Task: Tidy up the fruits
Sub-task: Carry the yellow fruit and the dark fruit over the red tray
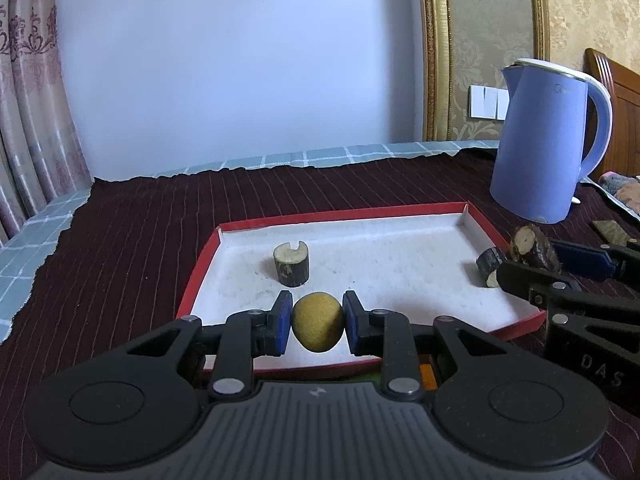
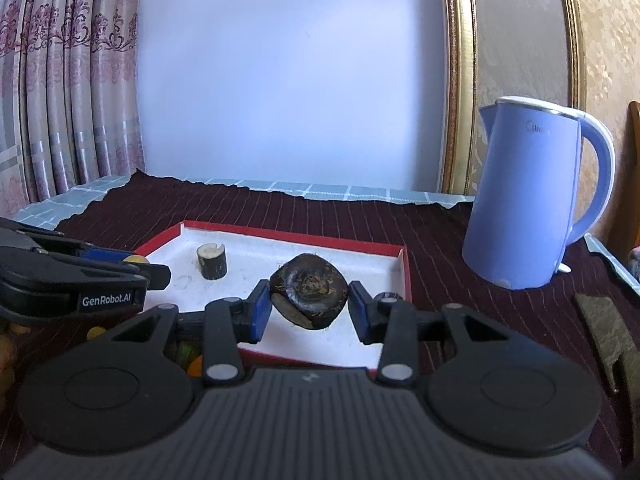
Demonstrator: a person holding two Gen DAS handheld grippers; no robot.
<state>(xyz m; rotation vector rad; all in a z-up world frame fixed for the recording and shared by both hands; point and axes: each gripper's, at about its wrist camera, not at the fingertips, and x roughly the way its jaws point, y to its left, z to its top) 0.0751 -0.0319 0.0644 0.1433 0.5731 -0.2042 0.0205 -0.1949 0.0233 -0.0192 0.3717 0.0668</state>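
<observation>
My left gripper (image 1: 317,325) is shut on a round yellow fruit (image 1: 317,322), held above the near part of a red-rimmed white tray (image 1: 404,210). My right gripper (image 2: 308,306) is shut on a dark brown, hairy fruit (image 2: 308,295) over the tray's (image 2: 288,233) near right part. In the left wrist view this fruit (image 1: 530,246) shows a pale cut face at the tray's right edge. A short dark cane piece (image 1: 291,263) stands upright in the tray; it also shows in the right wrist view (image 2: 211,261). Another dark piece (image 1: 489,266) lies at the tray's right side.
A blue electric kettle (image 1: 550,140) stands behind the tray on the right, also seen in the right wrist view (image 2: 532,196). A dark red striped cloth (image 1: 160,216) covers the table. A flat dark object (image 2: 604,328) lies at the right. Curtains hang at the left.
</observation>
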